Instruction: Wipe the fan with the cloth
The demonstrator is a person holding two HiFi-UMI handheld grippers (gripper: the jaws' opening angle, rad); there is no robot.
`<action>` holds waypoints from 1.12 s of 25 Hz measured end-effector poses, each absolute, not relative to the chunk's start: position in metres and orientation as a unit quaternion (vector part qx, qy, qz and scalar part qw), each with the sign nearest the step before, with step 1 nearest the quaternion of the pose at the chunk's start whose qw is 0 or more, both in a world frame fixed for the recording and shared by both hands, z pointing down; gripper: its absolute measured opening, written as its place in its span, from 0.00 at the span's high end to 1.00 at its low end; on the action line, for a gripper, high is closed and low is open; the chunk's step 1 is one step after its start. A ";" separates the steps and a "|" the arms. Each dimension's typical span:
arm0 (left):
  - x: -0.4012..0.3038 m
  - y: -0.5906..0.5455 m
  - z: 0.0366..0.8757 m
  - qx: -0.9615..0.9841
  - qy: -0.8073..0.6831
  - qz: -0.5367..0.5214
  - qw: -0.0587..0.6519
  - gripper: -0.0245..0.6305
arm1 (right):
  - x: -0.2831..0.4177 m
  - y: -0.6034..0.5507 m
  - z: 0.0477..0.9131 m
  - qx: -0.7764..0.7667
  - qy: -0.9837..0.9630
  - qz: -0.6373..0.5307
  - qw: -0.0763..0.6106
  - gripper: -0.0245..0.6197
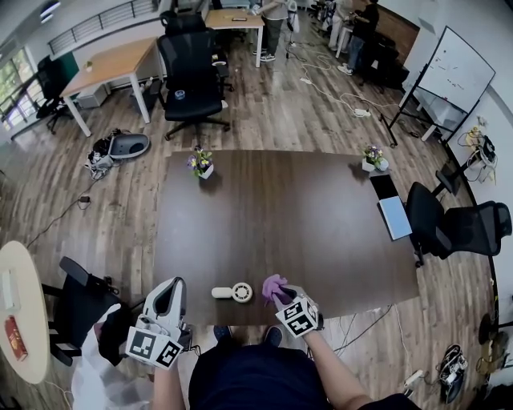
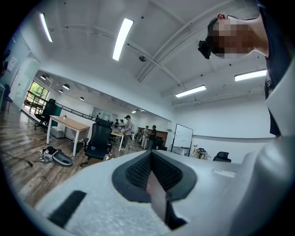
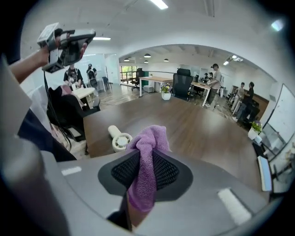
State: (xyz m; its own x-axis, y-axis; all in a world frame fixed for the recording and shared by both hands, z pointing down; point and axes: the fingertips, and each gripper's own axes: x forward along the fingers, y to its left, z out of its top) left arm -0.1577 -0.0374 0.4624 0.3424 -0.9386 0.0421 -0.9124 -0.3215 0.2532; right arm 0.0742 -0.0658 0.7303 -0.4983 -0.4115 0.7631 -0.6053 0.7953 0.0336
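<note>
The right gripper pinches the soft cloth. The left gripper is closed, empty. The fan looks light and may slide, so hold its handle.

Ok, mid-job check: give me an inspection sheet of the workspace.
Surface: dark wooden table, mostly bare.
Job's things: white fan lies near the front edge; purple cloth is just right of it.
Clutter: left flower pot and right flower pot at the far edge; flat device at the right edge.
Grippers: left hand-held gripper shut, empty, raised by the front-left corner; right hand-held gripper shut on the cloth.
Cables: loose cables on the floor beyond the table.
Surroundings: office chair, whiteboard, people at far desks.
</note>
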 end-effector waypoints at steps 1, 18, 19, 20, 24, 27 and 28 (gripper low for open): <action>-0.156 -0.035 0.465 0.810 -0.572 -0.050 0.117 0.97 | 0.078 -0.067 0.739 0.296 -0.851 0.112 0.419 0.82; -0.142 -0.020 0.482 0.798 -0.581 -0.041 0.156 0.97 | 0.090 -0.073 0.805 0.294 -0.826 0.217 0.429 0.78; -0.142 -0.020 0.483 0.797 -0.581 -0.041 0.159 0.97 | 0.090 -0.074 0.807 0.295 -0.827 0.219 0.426 0.77; -0.142 -0.020 0.484 0.796 -0.582 -0.041 0.162 0.97 | 0.091 -0.075 0.808 0.295 -0.828 0.221 0.422 0.75; -0.141 -0.019 0.488 0.795 -0.582 -0.042 0.168 0.97 | 0.091 -0.074 0.804 0.295 -0.832 0.228 0.412 0.67; -0.138 -0.020 0.489 0.796 -0.579 -0.040 0.169 0.97 | 0.094 -0.076 0.788 0.305 -0.837 0.225 0.395 0.65; -0.137 -0.020 0.490 0.797 -0.578 -0.039 0.169 0.97 | 0.095 -0.078 0.781 0.311 -0.840 0.223 0.384 0.65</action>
